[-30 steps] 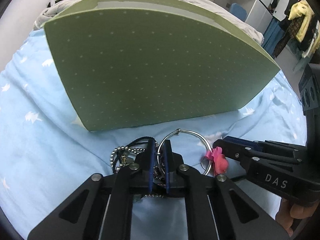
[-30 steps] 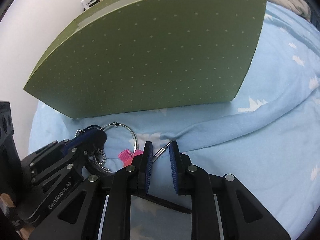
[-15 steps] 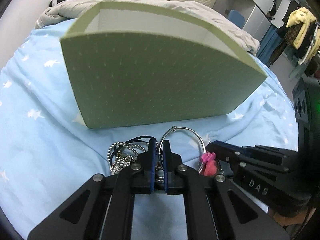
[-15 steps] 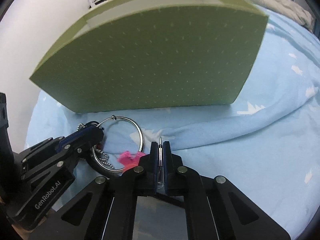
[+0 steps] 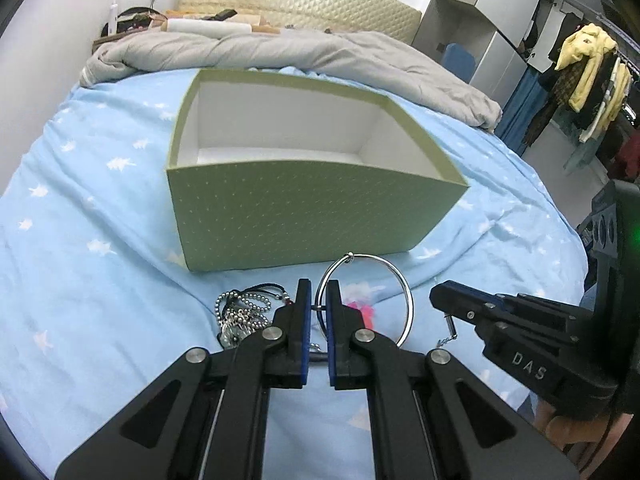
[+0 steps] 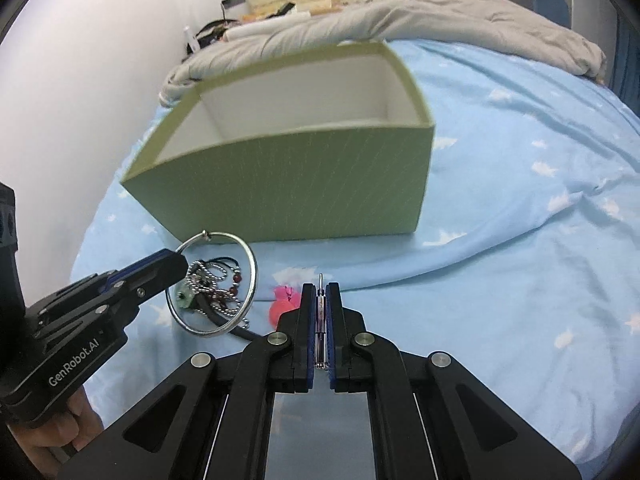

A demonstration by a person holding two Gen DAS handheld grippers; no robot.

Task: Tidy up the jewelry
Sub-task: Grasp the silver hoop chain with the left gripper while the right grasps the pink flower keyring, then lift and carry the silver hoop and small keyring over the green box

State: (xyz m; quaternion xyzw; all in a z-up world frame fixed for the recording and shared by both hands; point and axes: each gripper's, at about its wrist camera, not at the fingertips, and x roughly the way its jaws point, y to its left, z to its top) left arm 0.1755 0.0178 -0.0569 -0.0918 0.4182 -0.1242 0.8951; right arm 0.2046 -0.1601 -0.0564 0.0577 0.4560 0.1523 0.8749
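A large silver ring bangle (image 5: 405, 294) hangs off the sheet, and my left gripper (image 5: 318, 292) is shut on its left edge. Seen from the right wrist, the same ring (image 6: 254, 270) stands upright in the left gripper (image 6: 180, 264). My right gripper (image 6: 320, 289) is shut on a thin silver pin-like piece (image 6: 320, 320), which dangles below the right gripper (image 5: 440, 296) as the silver piece (image 5: 450, 324) in the left view. A tangle of bead chains (image 6: 212, 280) and a pink trinket (image 6: 284, 304) lie on the sheet. Beyond them, the open green box (image 5: 304, 216) shows a white, bare inside.
The box (image 6: 300, 184) stands on a bed with a light blue star-print sheet (image 5: 100, 280). A crumpled grey duvet (image 5: 280, 52) lies behind it. A wardrobe and hanging clothes (image 5: 584, 72) are at the right, a white wall (image 6: 80, 80) at the left.
Both grippers have risen, so the box's inside now shows. The right gripper shut on the silver piece and lifted it. The ring came up off the sheet with the left gripper.
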